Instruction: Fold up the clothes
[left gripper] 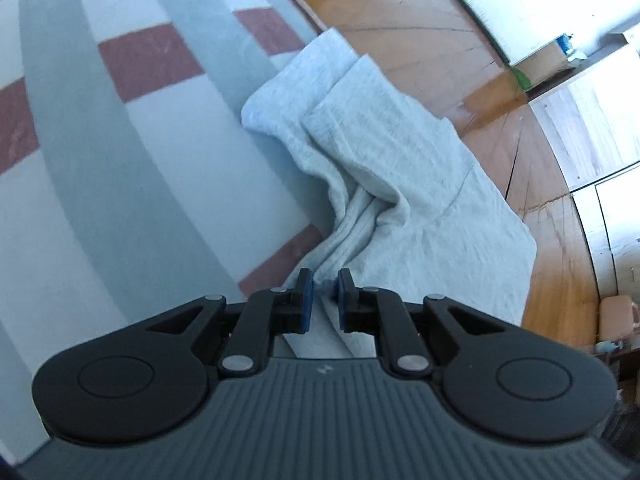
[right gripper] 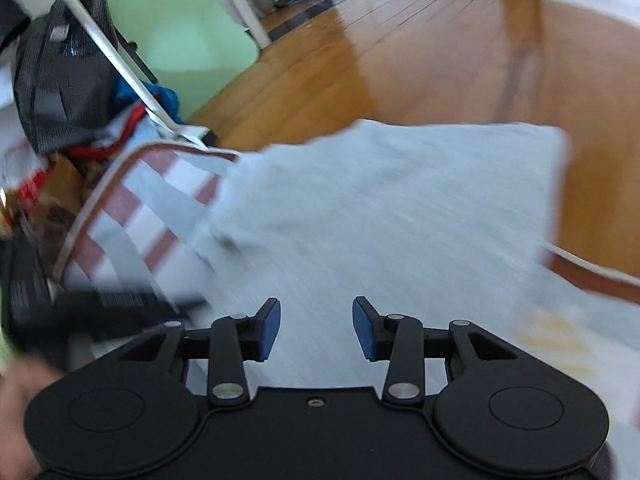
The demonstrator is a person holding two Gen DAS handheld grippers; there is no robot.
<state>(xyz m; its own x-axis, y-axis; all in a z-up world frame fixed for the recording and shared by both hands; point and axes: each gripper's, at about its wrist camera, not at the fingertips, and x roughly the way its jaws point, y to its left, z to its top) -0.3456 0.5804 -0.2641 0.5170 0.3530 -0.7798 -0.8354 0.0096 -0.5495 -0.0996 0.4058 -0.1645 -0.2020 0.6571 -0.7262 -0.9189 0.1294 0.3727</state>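
Left gripper (left gripper: 323, 282) angled down, clamped on grey garment (left gripper: 400, 168) fold. Right gripper (right gripper: 316, 326) angled down, jaws apart, holding nothing. Garment overhangs blanket (left gripper: 120, 140) edge onto bare wood floor (left gripper: 400, 20).

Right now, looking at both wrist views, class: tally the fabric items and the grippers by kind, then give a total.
Light grey garment: 1
Striped blanket under it, grey, white and dark red: 1
Grippers: 2, the left gripper clamped on a bunched fold of the garment, the right gripper open above it
Total: 4
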